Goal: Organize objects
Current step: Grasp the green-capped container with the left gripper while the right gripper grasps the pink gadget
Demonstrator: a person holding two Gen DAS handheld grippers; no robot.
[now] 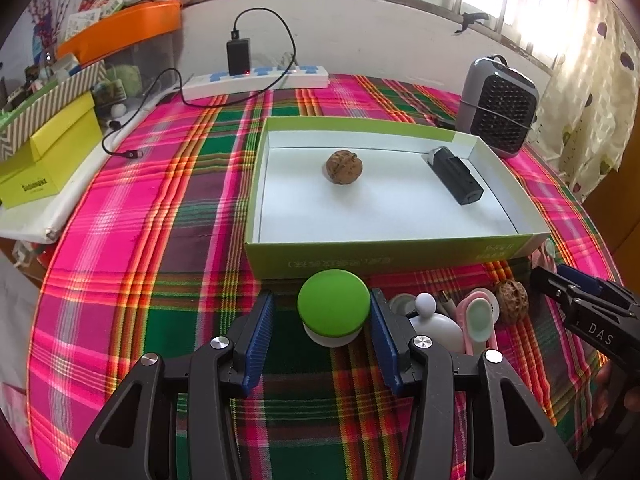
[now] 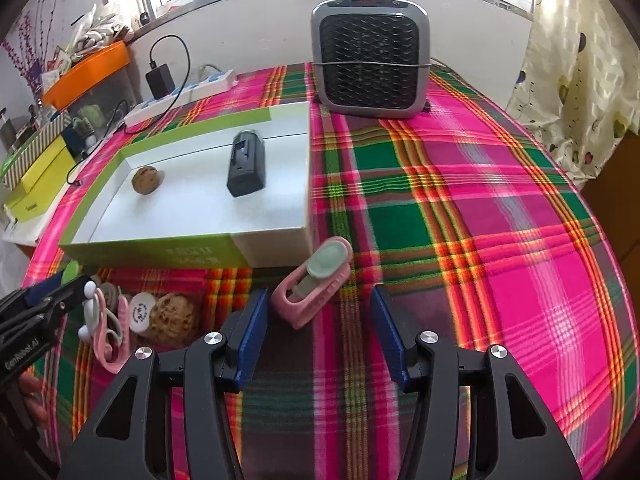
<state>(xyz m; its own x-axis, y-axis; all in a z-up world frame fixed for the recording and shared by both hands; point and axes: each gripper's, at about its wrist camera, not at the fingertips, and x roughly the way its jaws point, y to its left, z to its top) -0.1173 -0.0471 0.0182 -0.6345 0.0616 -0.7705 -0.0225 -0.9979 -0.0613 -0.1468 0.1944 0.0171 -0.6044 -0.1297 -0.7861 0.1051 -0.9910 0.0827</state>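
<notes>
Left gripper stands open around the round green-capped white plastic piece, low centre of its view, not clamped. Right gripper, also open and empty, has the pink-and-mint plastic clip between its fingertips, long axis slanting toward the white-lined green cardboard tray at upper left.

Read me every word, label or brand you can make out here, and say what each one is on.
"DAS": right gripper, on its body.
"GenRobot.AI": left gripper, on its body.
Yellow box: dark print, too blurred.
Green tray: front-wall print appears upside down, unreadable.
White round cap: dark print, too small.
</notes>
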